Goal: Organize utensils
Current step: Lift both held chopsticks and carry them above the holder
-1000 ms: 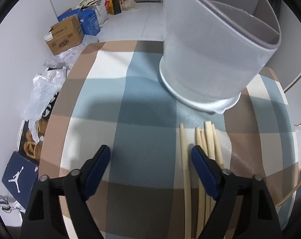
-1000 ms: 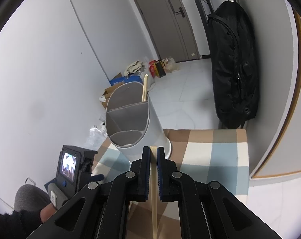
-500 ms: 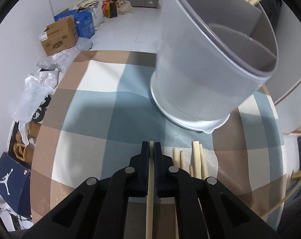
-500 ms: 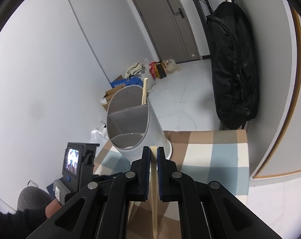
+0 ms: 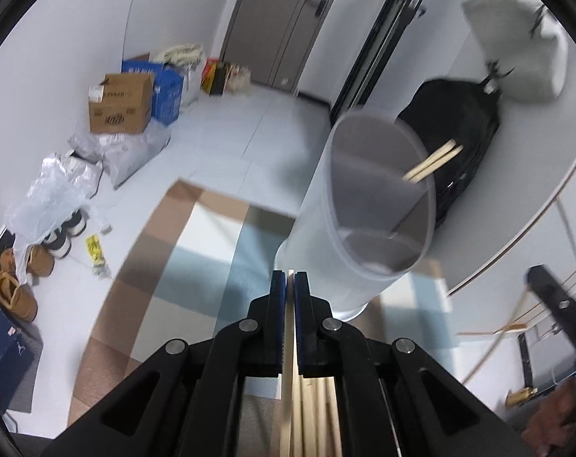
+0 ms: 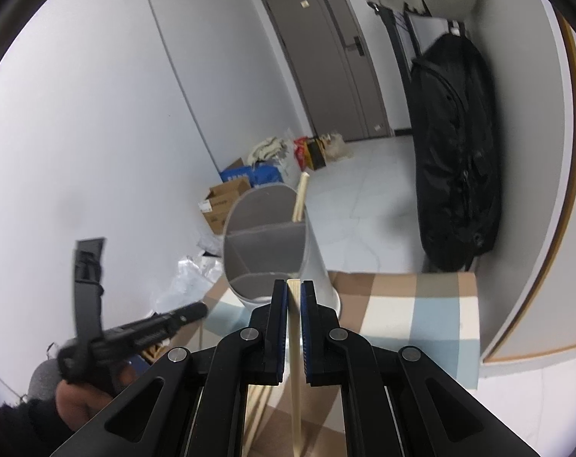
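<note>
Left wrist view: the left gripper (image 5: 290, 280), gaping over the checked tablecloth (image 5: 196, 251) a second ago, now pinches one pale wooden chopstick (image 5: 287, 400) and has lifted, the grey divided utensil holder (image 5: 364, 228) ahead; spare chopsticks (image 5: 318, 411) lie beneath; the right gripper (image 6: 294, 289) stays clamped on its own wooden chopstick (image 6: 295, 381).

My left wrist camera looks steeply down along its fingers, close to the grey holder (image 5: 368, 205). My right one sits further back, facing it more levelly (both also catch the door (image 6: 326, 64) beyond it).
</note>
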### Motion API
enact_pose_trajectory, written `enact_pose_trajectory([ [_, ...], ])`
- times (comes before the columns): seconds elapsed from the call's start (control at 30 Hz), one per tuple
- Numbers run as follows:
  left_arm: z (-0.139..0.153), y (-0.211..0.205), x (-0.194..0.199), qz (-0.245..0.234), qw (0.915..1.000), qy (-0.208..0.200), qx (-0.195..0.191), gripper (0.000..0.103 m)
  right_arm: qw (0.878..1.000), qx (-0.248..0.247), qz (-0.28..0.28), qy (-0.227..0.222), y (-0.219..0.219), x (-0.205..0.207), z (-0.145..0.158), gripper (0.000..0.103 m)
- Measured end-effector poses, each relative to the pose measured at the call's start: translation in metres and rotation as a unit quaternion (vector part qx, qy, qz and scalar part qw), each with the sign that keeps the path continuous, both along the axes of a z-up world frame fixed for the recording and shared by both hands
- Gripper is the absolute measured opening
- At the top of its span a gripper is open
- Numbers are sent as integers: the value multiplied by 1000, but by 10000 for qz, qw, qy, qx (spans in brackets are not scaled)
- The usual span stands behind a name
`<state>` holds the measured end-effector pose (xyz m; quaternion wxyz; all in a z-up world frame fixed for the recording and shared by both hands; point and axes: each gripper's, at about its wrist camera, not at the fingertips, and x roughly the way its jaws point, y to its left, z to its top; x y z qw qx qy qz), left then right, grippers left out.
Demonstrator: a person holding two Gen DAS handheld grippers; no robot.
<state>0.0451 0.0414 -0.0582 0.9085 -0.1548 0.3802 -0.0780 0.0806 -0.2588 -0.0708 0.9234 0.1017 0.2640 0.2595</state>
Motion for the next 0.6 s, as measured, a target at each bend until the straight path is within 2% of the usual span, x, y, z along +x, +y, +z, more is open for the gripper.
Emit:
enact_pose_trajectory([
  [0.2,20,4,-9,-138,9988,-462,38,0,9995,47,5,-311,8,-9,10,6],
  [0.6,59,11,-24,-336,9942,-1023,-2,0,9956,229,30,-905,16,-23,45,6],
])
